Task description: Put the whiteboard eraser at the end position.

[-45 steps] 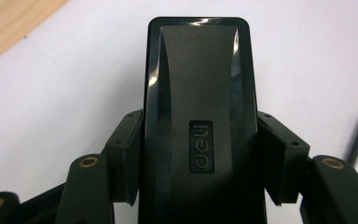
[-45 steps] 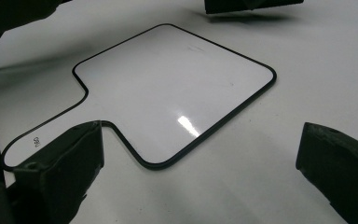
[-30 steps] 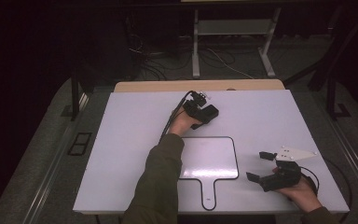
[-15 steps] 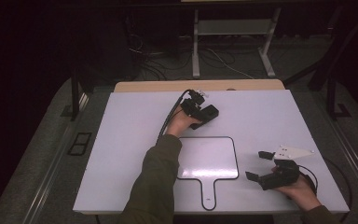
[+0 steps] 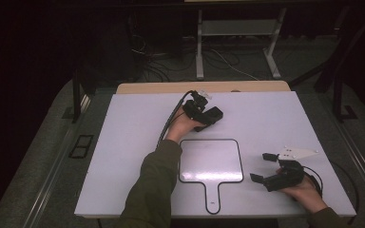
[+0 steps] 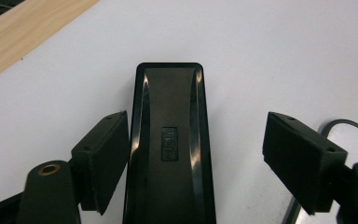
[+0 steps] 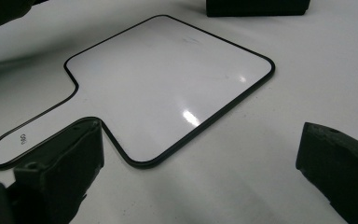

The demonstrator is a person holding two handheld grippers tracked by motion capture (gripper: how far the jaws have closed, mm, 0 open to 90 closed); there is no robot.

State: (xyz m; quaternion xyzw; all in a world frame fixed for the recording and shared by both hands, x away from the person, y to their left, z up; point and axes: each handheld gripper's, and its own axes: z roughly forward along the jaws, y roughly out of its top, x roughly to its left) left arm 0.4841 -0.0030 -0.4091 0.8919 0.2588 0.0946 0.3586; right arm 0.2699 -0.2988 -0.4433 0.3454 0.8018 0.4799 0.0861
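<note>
A glossy black block point(image 6: 170, 149), long with rounded corners and a small embossed stamp on its top, lay on the smooth white bench point(image 5: 123, 142), in the upper middle of the high view point(image 5: 211, 116). The left gripper point(image 6: 214, 158) straddled it; its jaws had just been opening and stood released, the left pad about touching the block's side and the right pad well apart from it. The left gripper view gave the stamp and the sheen along the block's bevelled edges, which the high view blurred into one dark shape with the left gripper point(image 5: 200, 111).

Below it lay a flat white paddle-shaped board point(image 5: 211, 164) with a thin black border and a short handle pointing to the bottom of the frame. The right gripper view showed a gleam on the board point(image 7: 168, 88) and a small mark on its handle. The right gripper point(image 5: 265, 167), at lower right, stood open over bare bench beside the board.

A strip of pale wood point(image 5: 171, 88) edged the bench's far side. Wide bare surface lay at left and upper right.
</note>
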